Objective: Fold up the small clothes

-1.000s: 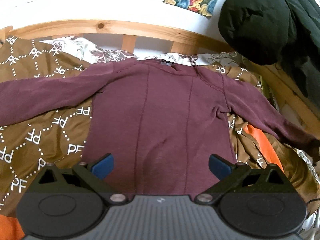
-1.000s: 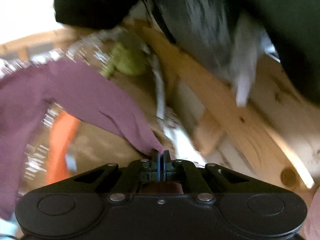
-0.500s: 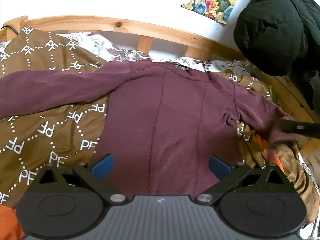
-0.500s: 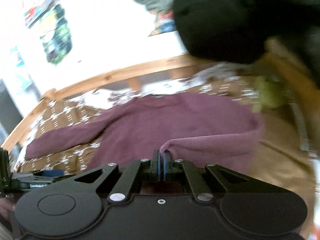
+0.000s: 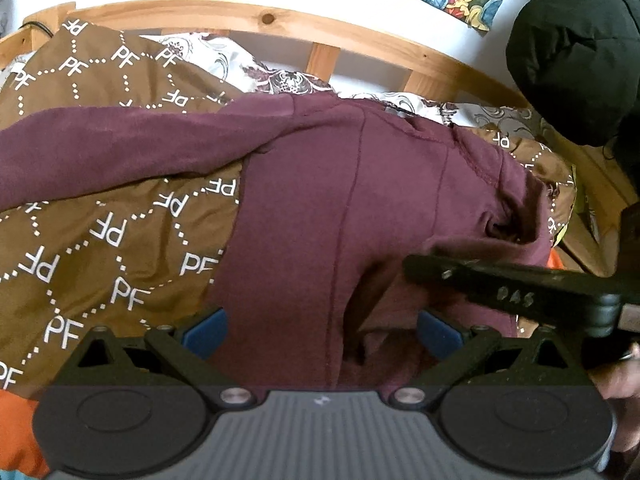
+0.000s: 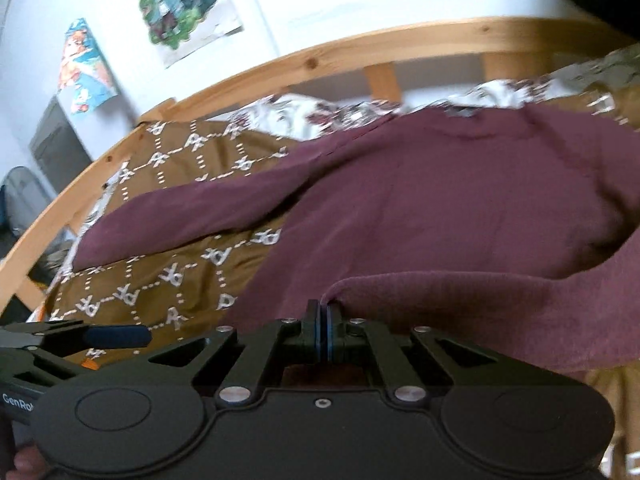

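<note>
The dark maroon long-sleeved knit top [image 5: 344, 208] lies spread flat on a brown bedspread printed with white dotted diamonds [image 5: 100, 240], collar toward the far wooden bed rail [image 5: 248, 12] and hem at the near edge. It looks soft, light and limp — it will drape and crease wherever it is lifted, and its slightly fuzzy surface should grip well rather than slide. Best holds, I judge, are the cuffs, the hem corners and the shoulder seams, where doubled cloth gives the pads something to bite. The right gripper [image 6: 322, 312] has its blue pads pressed together on the cuff of the right-hand sleeve [image 6: 460, 304], which is drawn over the body of the top. The left gripper [image 5: 320, 326] is spread wide above the hem, pinching nothing. The left-hand sleeve [image 5: 120, 144] lies stretched out to the left. Readable writing: "PF" repeated on the bedspread, and "GenRo" — cut off — on the left gripper's side in the right wrist view.
</note>
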`<control>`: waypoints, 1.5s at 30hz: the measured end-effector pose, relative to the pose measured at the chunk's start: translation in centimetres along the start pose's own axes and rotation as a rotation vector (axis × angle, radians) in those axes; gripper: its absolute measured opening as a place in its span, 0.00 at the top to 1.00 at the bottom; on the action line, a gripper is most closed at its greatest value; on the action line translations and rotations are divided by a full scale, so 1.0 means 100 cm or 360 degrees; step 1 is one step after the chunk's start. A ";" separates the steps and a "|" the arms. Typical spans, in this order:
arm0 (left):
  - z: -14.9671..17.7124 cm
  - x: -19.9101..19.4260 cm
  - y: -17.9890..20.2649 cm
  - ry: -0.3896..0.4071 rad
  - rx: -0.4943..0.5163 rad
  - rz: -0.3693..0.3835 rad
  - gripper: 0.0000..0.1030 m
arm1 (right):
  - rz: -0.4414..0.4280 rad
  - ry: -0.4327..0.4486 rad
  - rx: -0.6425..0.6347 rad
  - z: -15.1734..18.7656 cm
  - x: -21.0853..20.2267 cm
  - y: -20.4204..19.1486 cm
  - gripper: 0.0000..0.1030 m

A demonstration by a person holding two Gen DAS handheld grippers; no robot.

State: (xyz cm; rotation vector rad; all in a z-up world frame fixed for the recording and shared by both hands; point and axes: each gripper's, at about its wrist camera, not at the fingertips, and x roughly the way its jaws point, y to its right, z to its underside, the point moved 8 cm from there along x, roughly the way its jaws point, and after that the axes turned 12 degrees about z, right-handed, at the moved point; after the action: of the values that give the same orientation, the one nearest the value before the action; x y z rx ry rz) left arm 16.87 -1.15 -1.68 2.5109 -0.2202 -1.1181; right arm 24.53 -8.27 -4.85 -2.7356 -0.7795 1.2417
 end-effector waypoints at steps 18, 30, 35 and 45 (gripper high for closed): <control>0.002 0.057 -0.003 -0.0045 0.0075 -0.0064 0.01 | 0.0128 0.0479 0.0369 -0.011 -0.056 0.124 0.06; -0.018 0.113 0.004 -0.0063 0.0225 -0.0040 0.58 | 0.0572 0.0702 0.0507 -0.011 -0.044 0.229 0.26; -0.019 0.114 0.003 -0.0053 0.0153 0.0018 0.90 | 0.0500 0.0654 0.0482 -0.021 -0.020 0.234 0.42; -0.027 0.066 -0.014 -0.0169 -0.0246 0.0178 0.93 | 0.0437 0.0795 0.0603 -0.038 -0.036 0.244 0.92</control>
State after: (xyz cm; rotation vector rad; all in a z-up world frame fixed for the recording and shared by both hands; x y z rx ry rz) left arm 23.22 -1.03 -5.10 2.2784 -0.2882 -1.1773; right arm 35.67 -30.57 -5.51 -2.6944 -0.1098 0.5907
